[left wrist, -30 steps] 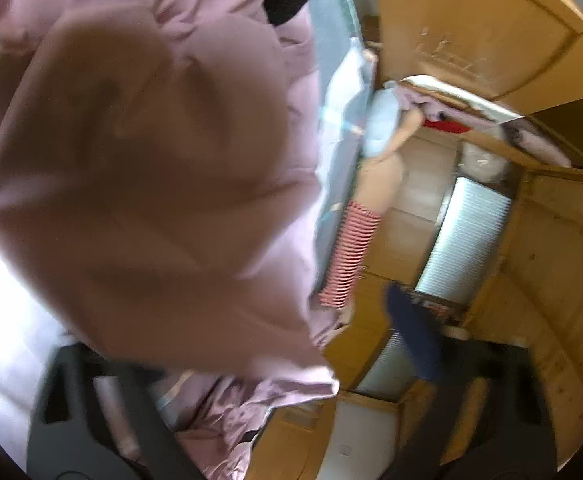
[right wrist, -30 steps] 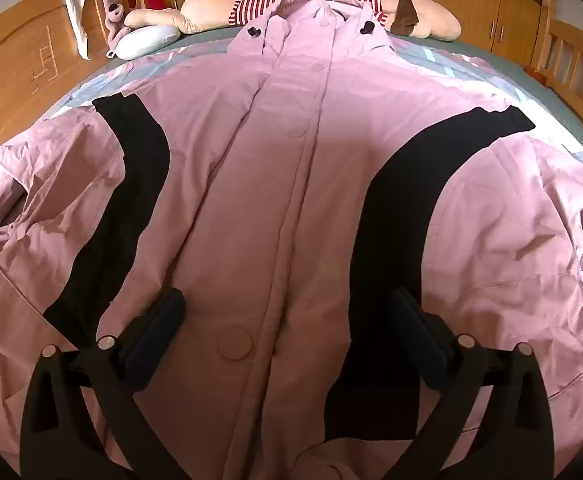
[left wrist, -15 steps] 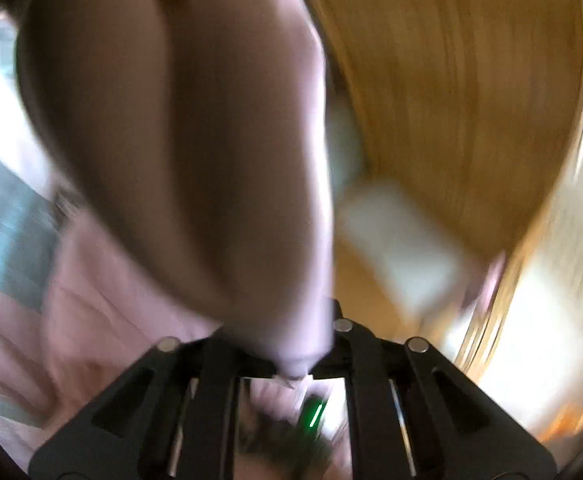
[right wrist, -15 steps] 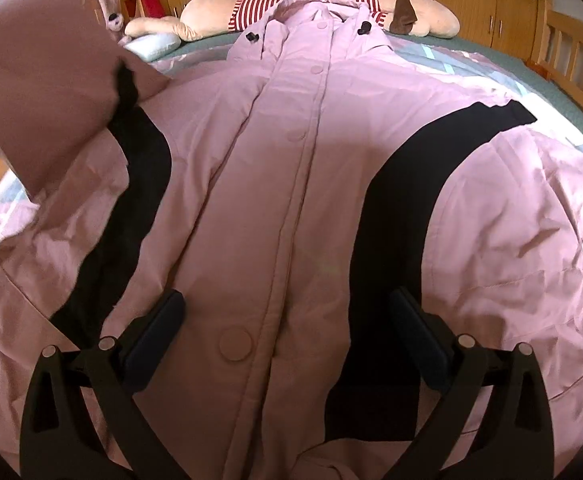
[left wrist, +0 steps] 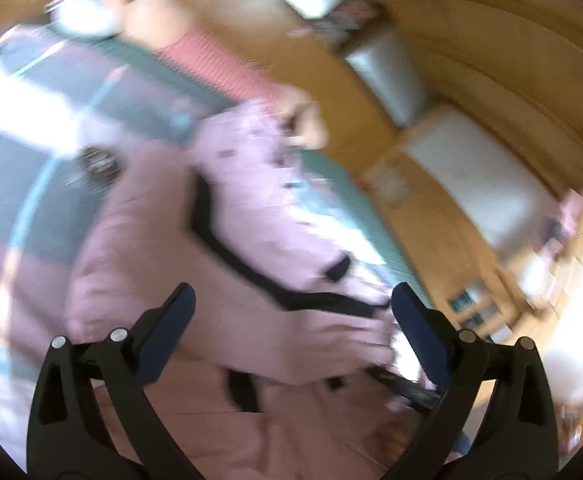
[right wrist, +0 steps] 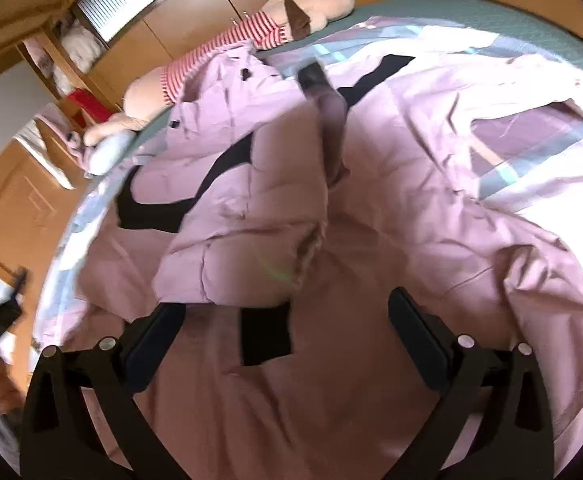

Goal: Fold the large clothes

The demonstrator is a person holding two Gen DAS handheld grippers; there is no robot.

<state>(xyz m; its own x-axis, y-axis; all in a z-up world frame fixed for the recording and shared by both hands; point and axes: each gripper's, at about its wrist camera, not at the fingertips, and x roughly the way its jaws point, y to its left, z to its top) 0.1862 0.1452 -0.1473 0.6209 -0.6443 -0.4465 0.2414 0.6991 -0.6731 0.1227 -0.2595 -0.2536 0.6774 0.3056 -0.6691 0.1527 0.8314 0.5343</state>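
A large pink jacket (right wrist: 391, 208) with black curved stripes lies spread on the bed. Its left sleeve (right wrist: 251, 216) is folded over onto the jacket's front. My right gripper (right wrist: 287, 328) is open and empty, just above the jacket near its lower part. My left gripper (left wrist: 291, 320) is open and empty above the jacket (left wrist: 251, 224); that view is blurred by motion.
A plush doll in a red-striped top (right wrist: 251, 32) lies at the bed's head, with a pale blue pillow (right wrist: 107, 152) beside it. The bed has a grey-blue patterned cover (right wrist: 531, 152). Wooden wardrobes (right wrist: 195, 20) and walls surround the bed.
My left gripper was shut on the sleeve, carried it over the jacket and has let go; it is now open. The sleeve lies folded across the front. The right view has tilted and shifted.
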